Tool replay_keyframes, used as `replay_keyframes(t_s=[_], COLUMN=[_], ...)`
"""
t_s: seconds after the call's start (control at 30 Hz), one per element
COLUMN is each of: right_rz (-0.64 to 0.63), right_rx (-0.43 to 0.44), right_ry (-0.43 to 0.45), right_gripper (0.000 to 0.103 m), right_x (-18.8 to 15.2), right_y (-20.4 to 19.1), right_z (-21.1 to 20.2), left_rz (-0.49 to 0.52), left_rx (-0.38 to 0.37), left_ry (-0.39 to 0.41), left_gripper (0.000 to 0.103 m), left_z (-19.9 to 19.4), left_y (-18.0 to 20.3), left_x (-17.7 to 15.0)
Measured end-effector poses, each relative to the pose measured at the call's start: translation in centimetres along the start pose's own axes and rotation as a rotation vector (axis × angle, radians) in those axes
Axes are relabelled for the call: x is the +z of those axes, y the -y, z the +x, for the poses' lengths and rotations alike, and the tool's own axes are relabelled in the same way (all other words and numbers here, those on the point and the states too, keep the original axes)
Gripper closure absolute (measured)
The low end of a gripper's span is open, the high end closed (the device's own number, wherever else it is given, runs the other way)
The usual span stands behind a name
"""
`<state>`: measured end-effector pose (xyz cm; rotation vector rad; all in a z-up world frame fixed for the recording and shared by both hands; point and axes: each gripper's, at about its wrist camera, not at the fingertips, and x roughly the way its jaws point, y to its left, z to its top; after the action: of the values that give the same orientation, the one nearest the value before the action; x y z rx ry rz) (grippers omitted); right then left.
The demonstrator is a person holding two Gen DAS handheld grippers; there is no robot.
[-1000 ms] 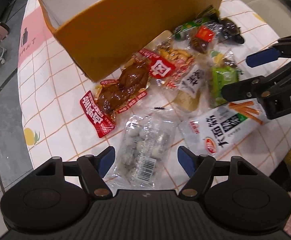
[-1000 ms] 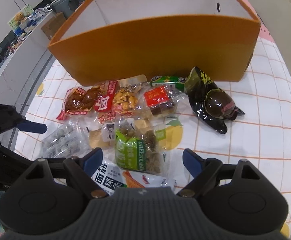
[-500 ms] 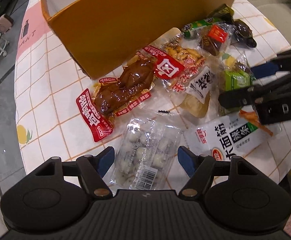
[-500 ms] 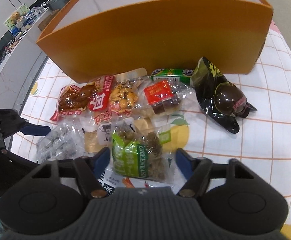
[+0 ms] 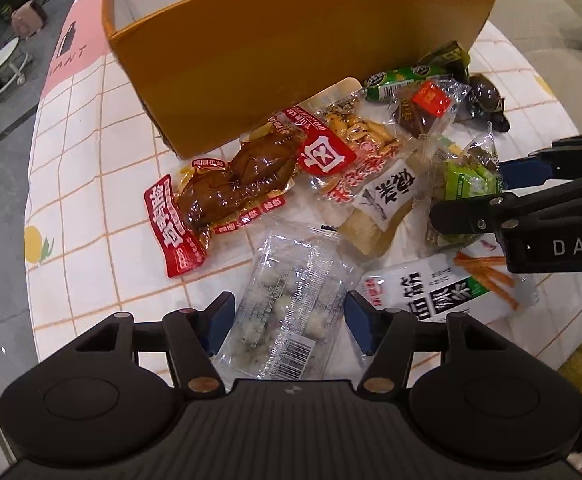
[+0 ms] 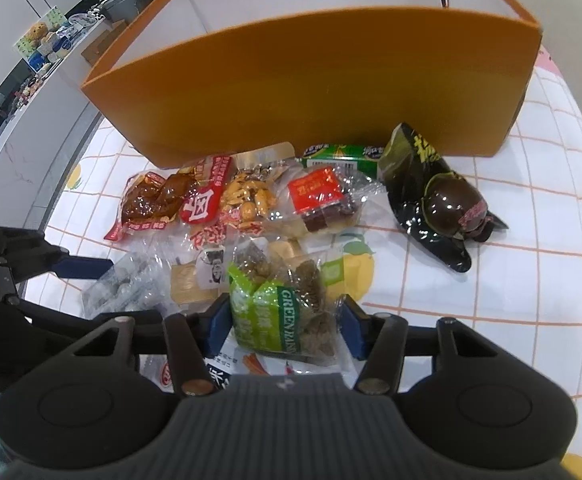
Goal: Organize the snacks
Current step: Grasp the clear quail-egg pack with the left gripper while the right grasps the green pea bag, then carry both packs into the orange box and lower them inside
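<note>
Both pairs of jaws have narrowed since a second ago and are closing now, each around its own packet. Nearest, the left gripper (image 5: pixel 289 322) brackets the clear packet of pale round sweets (image 5: pixel 287 304), its blue pads beside the wrapper's edges, though whether they press it yet I cannot tell. The right gripper (image 6: pixel 285 326) has the green raisin packet (image 6: pixel 279 312) between its fingers, the pads at the packet's sides (the grip looks close but not certain). Under and beside these lies one white noodle-snack bag (image 5: pixel 431 296). Further out sit one red-labelled braised meat pack (image 5: pixel 227 196), one peanut packet (image 6: pixel 247 200), one red-topped cake packet (image 6: pixel 323 200) and one black egg pouch (image 6: pixel 443 208). Farthest stands one orange box (image 6: pixel 311 80), open-topped, on the checked tablecloth (image 6: pixel 531 260).
</note>
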<state>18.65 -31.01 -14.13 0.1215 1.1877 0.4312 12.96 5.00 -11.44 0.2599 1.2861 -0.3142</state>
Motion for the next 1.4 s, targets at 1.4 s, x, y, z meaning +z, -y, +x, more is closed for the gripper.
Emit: replay_keyframes(t_s=[1.4], right_rz=[0.038], right_rx=[0.082], right_ry=[0.116], right_gripper=[0.050], right_x=[-0.7], right_y=[3.4], right_z=[-9.6], left_rz=[-0.188], left_rx=[-0.016], left_ry=[0.373], left_gripper=[0.044], left_z=[-13.4], left_y=[4.9], left_x=[1.2])
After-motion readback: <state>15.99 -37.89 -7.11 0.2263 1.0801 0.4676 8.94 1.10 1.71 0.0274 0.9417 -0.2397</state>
